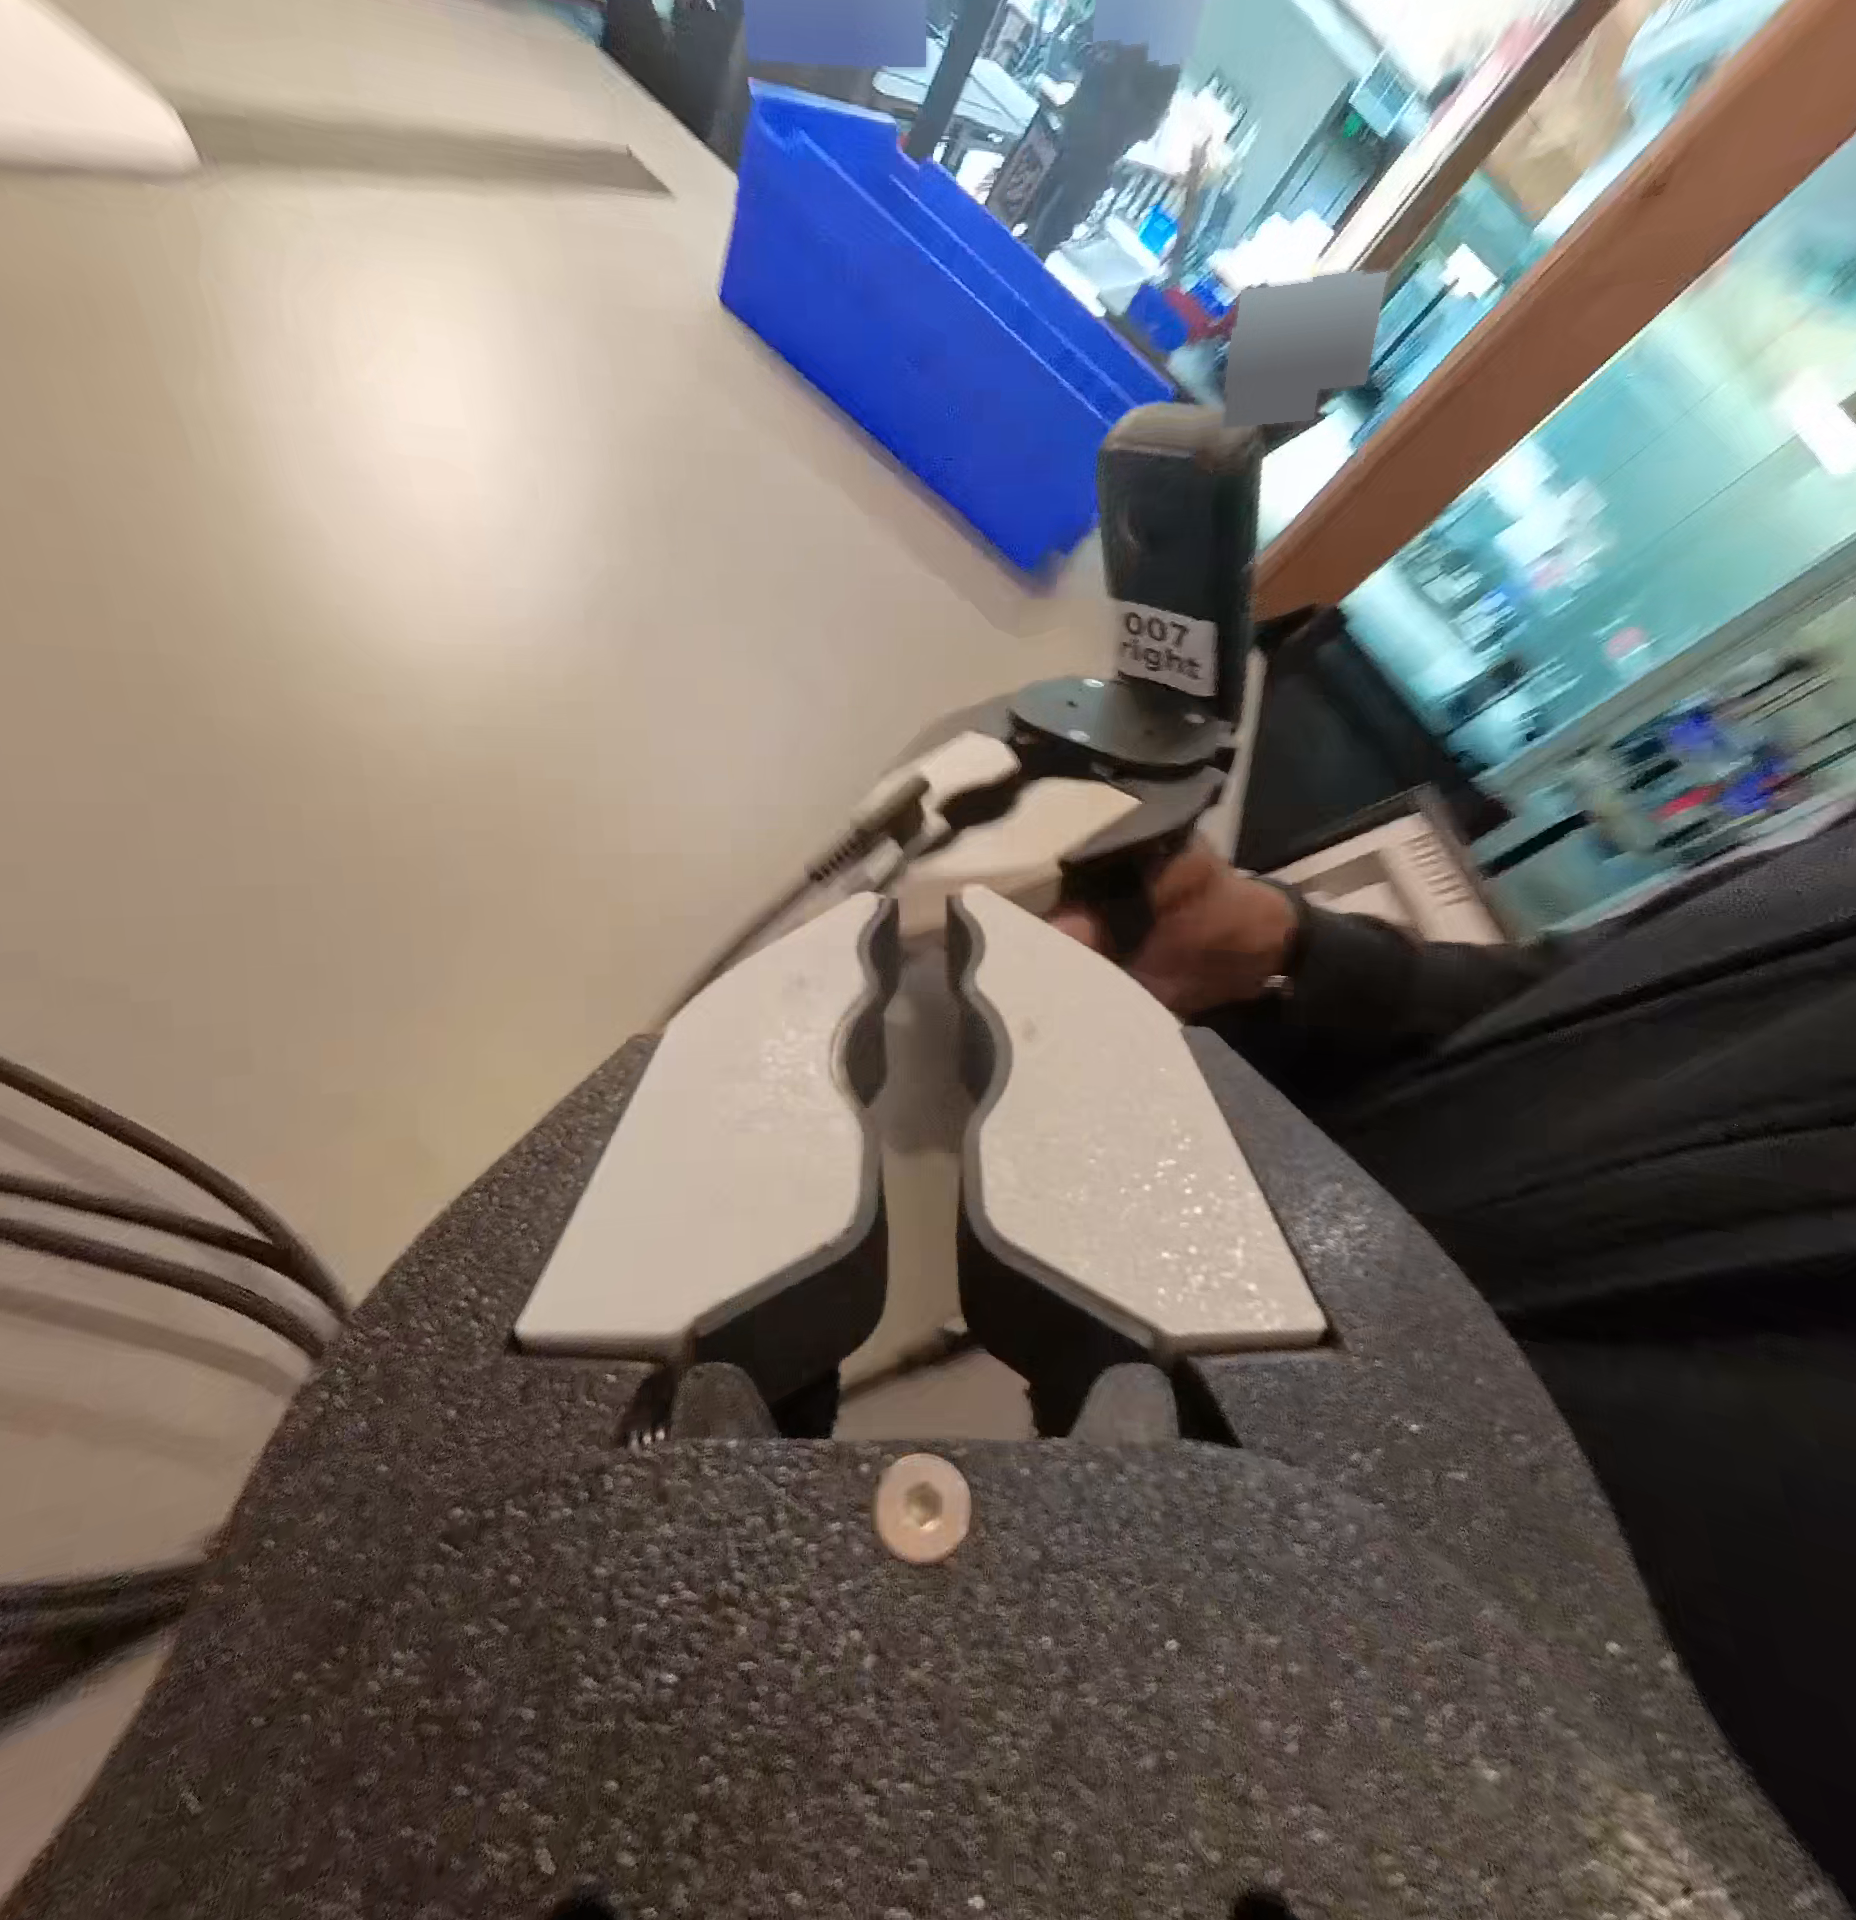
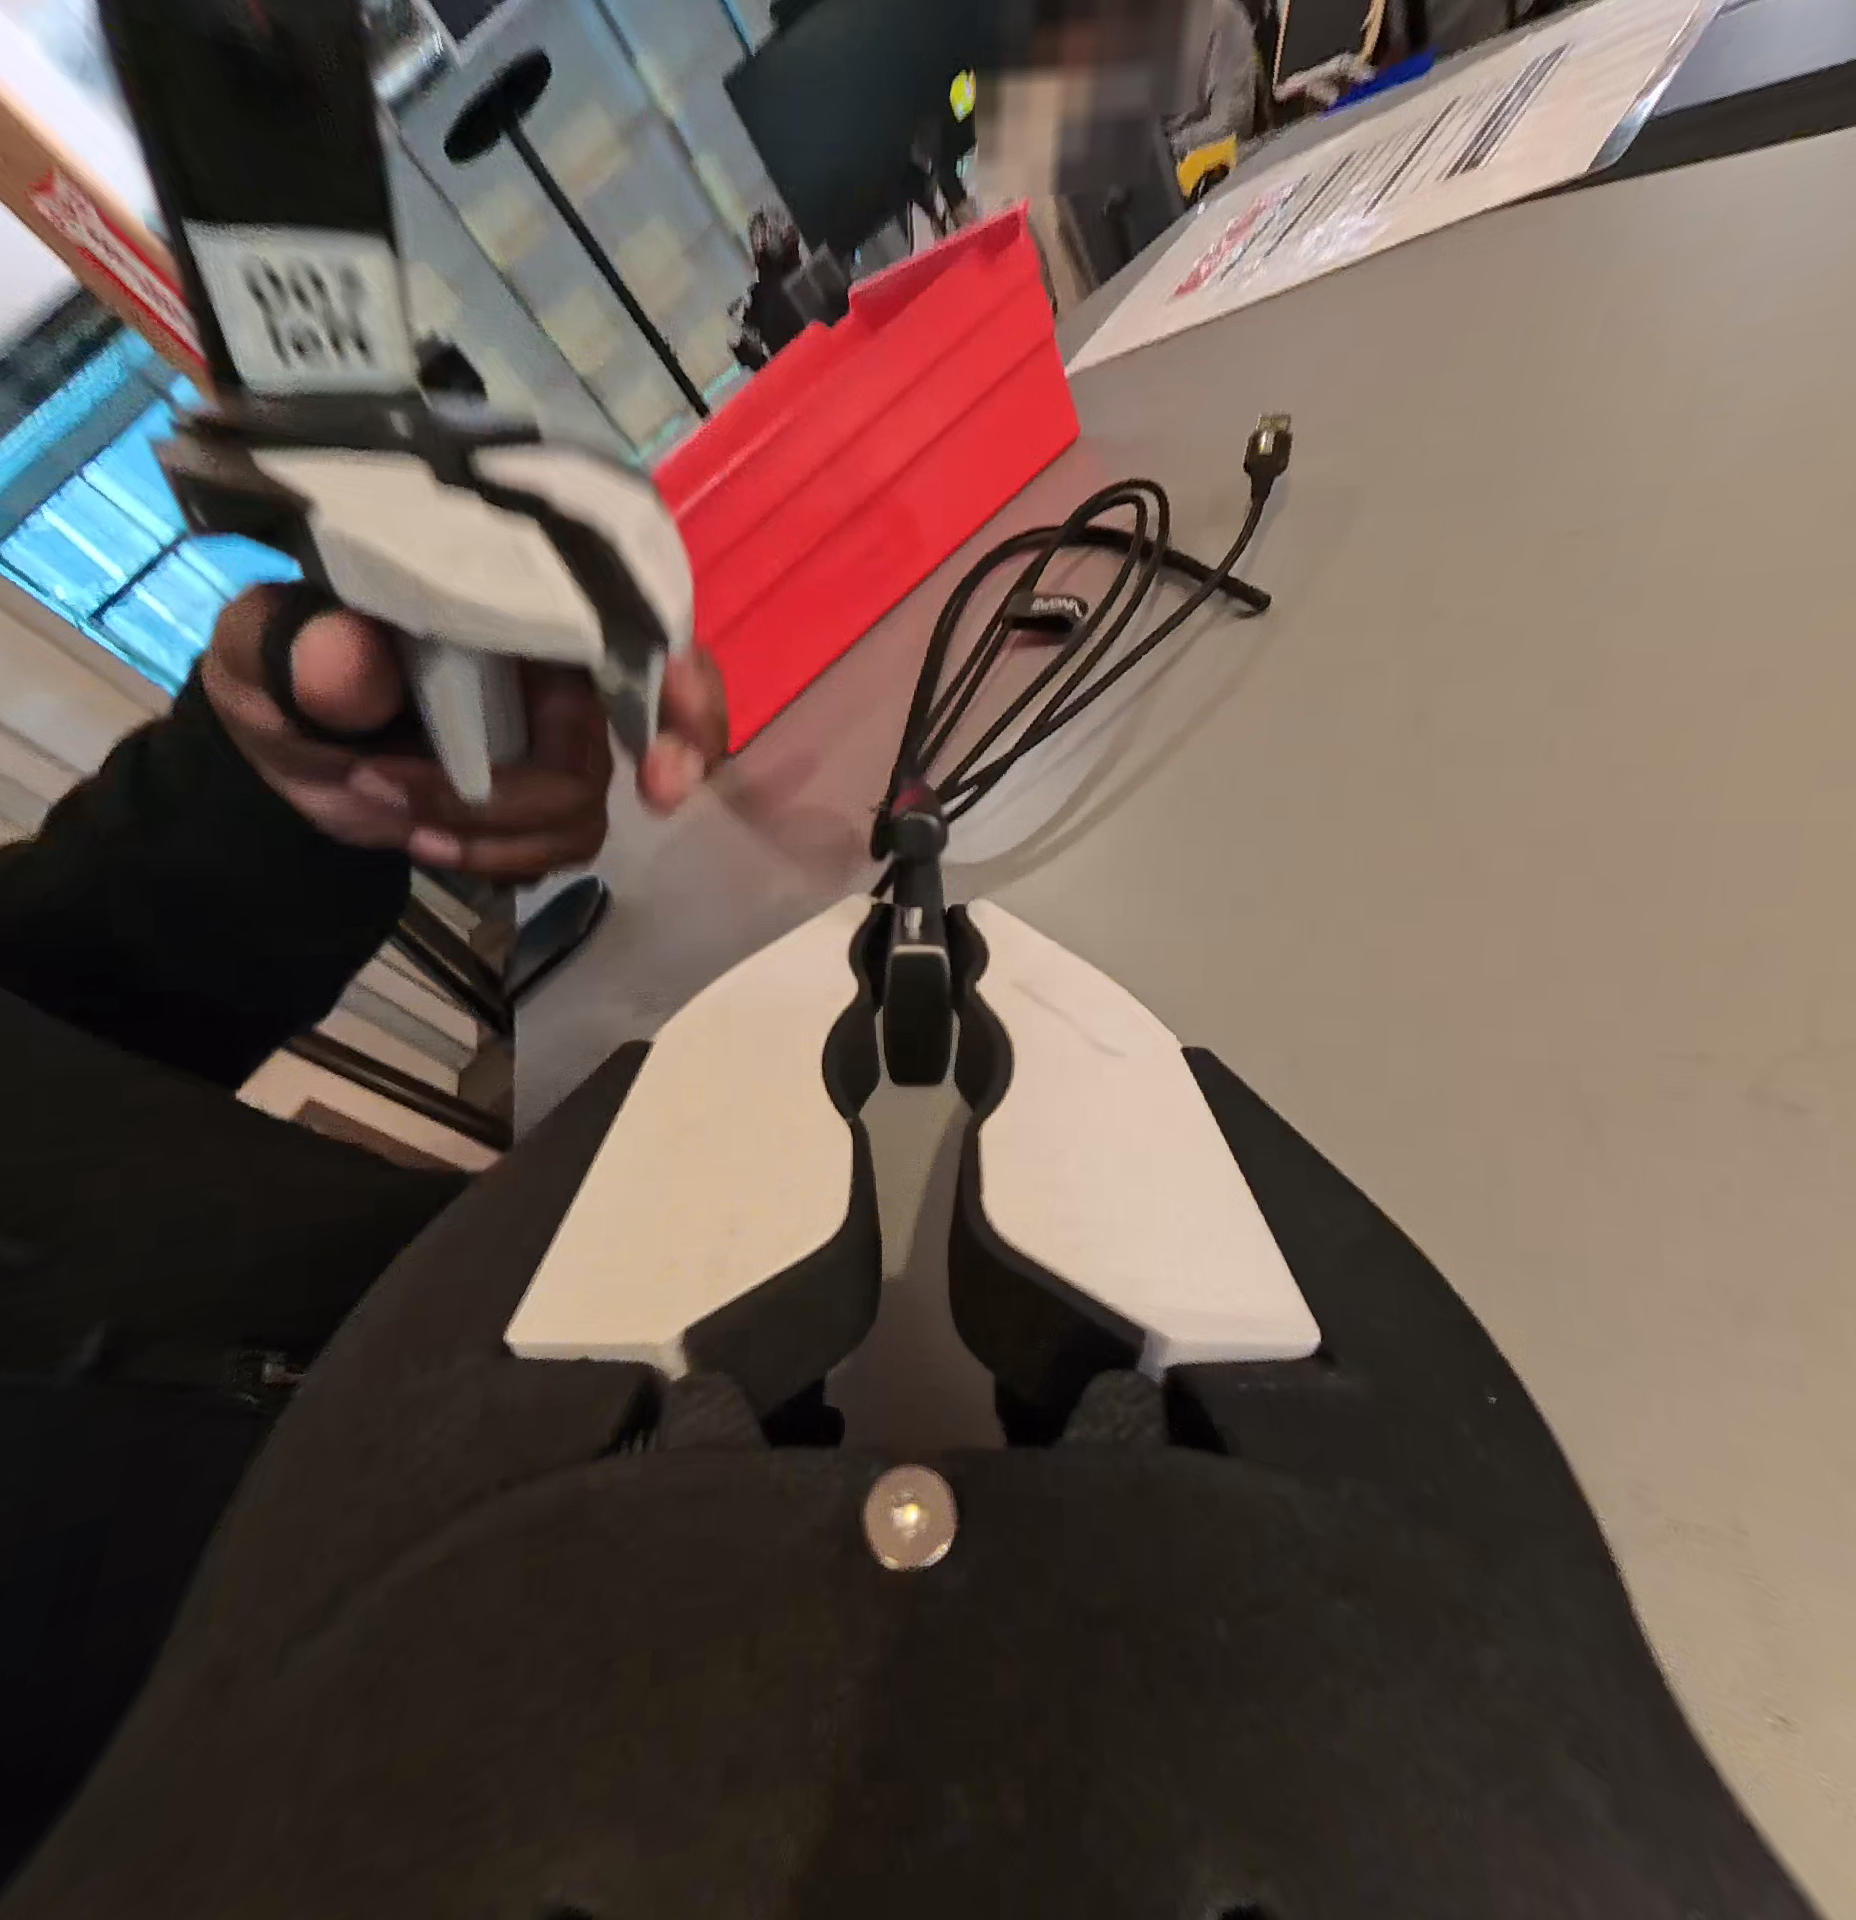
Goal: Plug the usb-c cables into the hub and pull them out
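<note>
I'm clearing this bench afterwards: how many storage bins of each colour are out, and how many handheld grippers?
Blue bin: 1
Red bin: 1
Handheld grippers: 2, the left gripper and the right gripper
Total: 4

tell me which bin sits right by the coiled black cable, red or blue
The red bin: in the right wrist view it stands just left of the coiled black cable. The blue bin has no cable beside it.

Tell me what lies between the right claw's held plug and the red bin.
In the right wrist view, the black cable held by the right claw lies coiled on the table short of the red bin.
</note>
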{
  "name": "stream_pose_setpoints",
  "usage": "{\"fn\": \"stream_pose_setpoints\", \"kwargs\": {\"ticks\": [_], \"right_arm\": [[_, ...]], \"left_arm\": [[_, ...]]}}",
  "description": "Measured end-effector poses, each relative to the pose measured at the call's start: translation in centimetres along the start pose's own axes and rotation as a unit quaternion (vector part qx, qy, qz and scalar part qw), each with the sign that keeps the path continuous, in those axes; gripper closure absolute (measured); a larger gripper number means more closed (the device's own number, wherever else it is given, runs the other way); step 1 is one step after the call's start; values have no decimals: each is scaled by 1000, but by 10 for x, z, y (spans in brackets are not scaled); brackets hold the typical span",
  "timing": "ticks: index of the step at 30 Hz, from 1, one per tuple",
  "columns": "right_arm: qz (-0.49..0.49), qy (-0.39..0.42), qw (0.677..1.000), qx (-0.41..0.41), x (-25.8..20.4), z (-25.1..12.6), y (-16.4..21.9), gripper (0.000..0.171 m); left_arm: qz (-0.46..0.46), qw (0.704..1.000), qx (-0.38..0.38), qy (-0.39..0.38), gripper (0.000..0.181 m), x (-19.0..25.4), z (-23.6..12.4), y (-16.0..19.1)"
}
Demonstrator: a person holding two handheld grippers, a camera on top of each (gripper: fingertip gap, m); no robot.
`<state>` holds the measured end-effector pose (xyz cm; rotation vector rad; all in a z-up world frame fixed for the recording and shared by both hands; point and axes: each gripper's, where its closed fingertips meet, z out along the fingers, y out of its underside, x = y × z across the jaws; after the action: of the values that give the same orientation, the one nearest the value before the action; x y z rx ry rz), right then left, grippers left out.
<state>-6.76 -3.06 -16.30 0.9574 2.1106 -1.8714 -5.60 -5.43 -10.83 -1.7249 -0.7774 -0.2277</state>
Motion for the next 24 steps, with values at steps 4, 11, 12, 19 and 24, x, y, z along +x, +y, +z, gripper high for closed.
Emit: {"fn": "stream_pose_setpoints", "kwargs": {"ticks": [4,11,12,19,24], "right_arm": [[4,-10,998,67,-10,4,-17,161],[56,-50,989,129,-29,14,-27,161],[64,-49,988,135,-29,15,-27,160],[87,-54,981,165,-29,12,-30,161],[103,-57,977,179,-32,12,-31,161]], "left_arm": [[-165,983,-49,63,164,7,15,56],[-302,934,158,104,144,-13,25,32],[-300,931,181,103,147,-16,24,29],[-266,918,272,110,155,-16,19,18],[-252,910,302,127,150,-13,13,11]]}}
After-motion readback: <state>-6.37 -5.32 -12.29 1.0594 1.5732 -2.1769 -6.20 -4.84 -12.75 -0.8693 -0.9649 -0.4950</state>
